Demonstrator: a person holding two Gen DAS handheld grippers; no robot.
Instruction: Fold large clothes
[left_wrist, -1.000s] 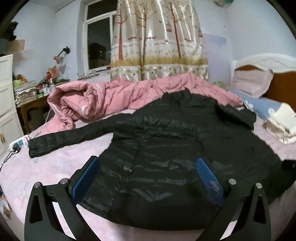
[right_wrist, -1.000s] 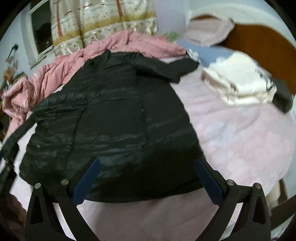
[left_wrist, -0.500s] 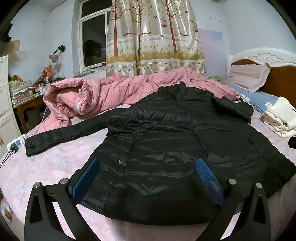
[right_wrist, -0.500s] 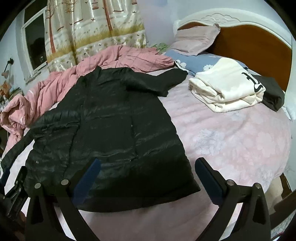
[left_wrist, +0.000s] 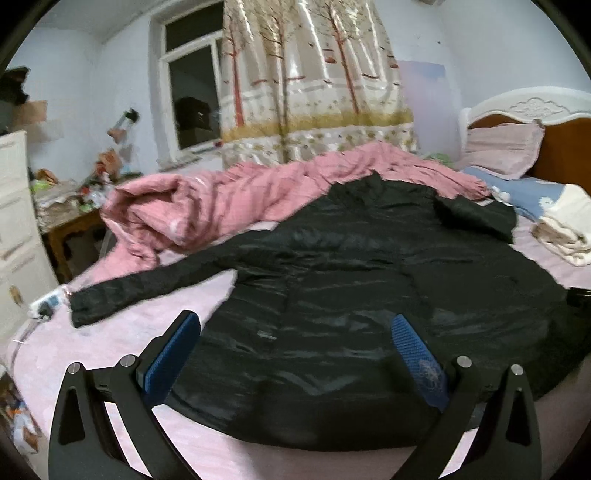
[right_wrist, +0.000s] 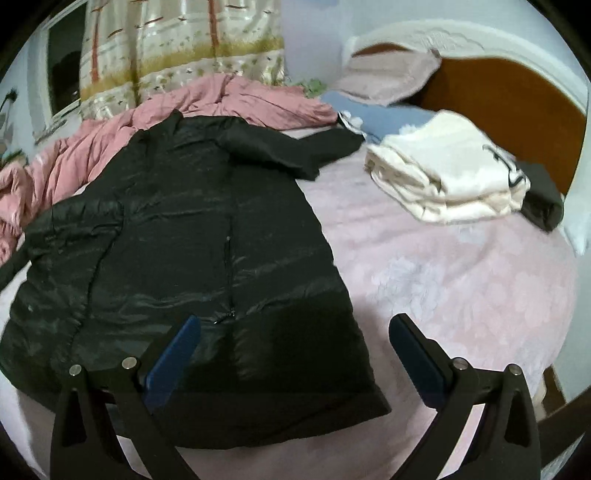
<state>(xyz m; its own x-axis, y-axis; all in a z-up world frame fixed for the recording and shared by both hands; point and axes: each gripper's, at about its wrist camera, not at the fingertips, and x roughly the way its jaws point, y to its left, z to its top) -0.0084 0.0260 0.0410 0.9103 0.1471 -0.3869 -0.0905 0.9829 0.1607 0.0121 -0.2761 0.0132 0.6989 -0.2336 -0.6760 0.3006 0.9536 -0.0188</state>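
Jacket (left_wrist: 351, 295) blurred, right hem cut off at 3 o'clock; pink bed (right_wrist: 461, 277), curtain (left_wrist: 314, 92) at 12. Left gripper (left_wrist: 295, 347) and right gripper (right_wrist: 295, 343) wide, empty.

A black jacket (left_wrist: 354, 280) is spread flat on the pink bed (left_wrist: 155, 317), one sleeve (left_wrist: 147, 288) stretched toward the bed's edge. The left gripper (left_wrist: 295, 354) is held wide apart above the hem. A pink quilt (left_wrist: 229, 199) is bunched behind the jacket.

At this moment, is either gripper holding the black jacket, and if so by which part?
Nothing is held. The left gripper and right gripper are both open above the black jacket, which lies flat on the bed.
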